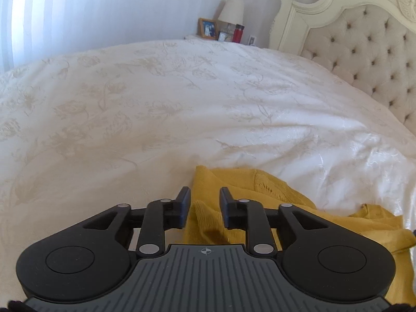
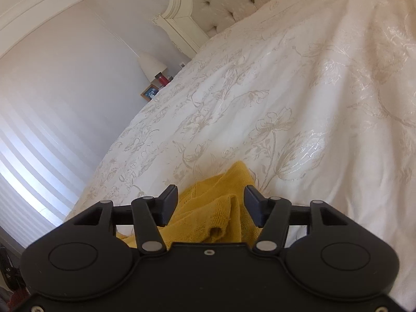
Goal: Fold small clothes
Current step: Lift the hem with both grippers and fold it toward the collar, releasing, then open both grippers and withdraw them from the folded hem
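Note:
A mustard-yellow knitted garment (image 1: 234, 182) lies rumpled on the white floral bedspread (image 1: 156, 104). In the left wrist view it spreads from under my left gripper (image 1: 205, 195) off to the right. The left jaws stand a little apart above a fold of the knit, and the pads do not press on it. In the right wrist view the same yellow garment (image 2: 208, 208) is bunched between and below the fingers of my right gripper (image 2: 211, 193). Those jaws stand wide apart with the cloth loose between them.
A cream tufted headboard (image 1: 364, 39) rises at the right end of the bed. Beyond the far edge a nightstand carries a lamp (image 1: 232, 7), a framed photo (image 1: 208, 28) and a red bottle (image 1: 238, 33). A bright curtained window (image 2: 31, 156) fills the left wall.

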Motion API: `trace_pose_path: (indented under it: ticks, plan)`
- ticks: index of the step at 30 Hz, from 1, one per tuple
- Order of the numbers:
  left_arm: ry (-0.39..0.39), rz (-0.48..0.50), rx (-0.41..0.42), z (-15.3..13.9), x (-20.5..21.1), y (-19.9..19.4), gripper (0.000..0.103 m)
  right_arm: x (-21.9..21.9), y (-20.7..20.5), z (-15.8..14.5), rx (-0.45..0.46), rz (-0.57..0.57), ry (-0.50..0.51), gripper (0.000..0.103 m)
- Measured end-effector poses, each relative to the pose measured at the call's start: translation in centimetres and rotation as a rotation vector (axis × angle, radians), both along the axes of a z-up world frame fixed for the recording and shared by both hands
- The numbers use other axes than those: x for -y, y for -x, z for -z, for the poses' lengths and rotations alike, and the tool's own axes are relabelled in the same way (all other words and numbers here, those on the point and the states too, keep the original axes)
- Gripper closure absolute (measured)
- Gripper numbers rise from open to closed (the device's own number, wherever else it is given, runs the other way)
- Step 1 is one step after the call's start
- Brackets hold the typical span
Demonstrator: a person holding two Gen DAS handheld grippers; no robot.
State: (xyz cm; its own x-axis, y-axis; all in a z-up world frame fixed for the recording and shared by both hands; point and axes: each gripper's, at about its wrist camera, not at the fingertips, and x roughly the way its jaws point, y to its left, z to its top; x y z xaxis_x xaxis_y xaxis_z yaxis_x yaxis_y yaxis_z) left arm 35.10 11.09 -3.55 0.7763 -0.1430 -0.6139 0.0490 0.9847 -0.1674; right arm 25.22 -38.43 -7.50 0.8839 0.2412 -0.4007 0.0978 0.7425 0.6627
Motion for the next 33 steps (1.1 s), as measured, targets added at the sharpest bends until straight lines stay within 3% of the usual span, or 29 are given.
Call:
trace_pose_path:
  ticks: [6, 9, 12, 16, 24, 33]
  plan:
    - [-0.049, 0.018, 0.038, -0.8, 0.8, 2.3, 0.074, -2.5, 0.0, -2.2, 0.063, -0.066, 0.204, 0.04]
    - [-0.119, 0.087, 0.018, -0.3, 2.6, 4.1, 0.073, -4.7, 0.1, -3.2, 0.073, -0.125, 0.37, 0.04]
    - [-0.204, 0.19, -0.016, 1.0, 4.9, 5.8, 0.073, -6.3, 0.3, -3.5, 0.073, -0.178, 0.468, 0.04]
    - [-0.249, 0.266, -0.054, 2.7, 6.8, 6.7, 0.073, -7.7, 0.1, -3.4, 0.043, -0.261, 0.535, 0.04]
    - [-0.23, 0.277, -0.098, 3.5, 7.7, 3.8, 0.072, -9.4, 0.0, -1.8, -0.043, -0.494, 0.563, 0.04]
    - [-0.193, 0.25, -0.118, 3.3, 9.2, -2.1, 0.072, -10.9, -0.3, -0.5, -0.059, -0.507, 0.607, 0.035]
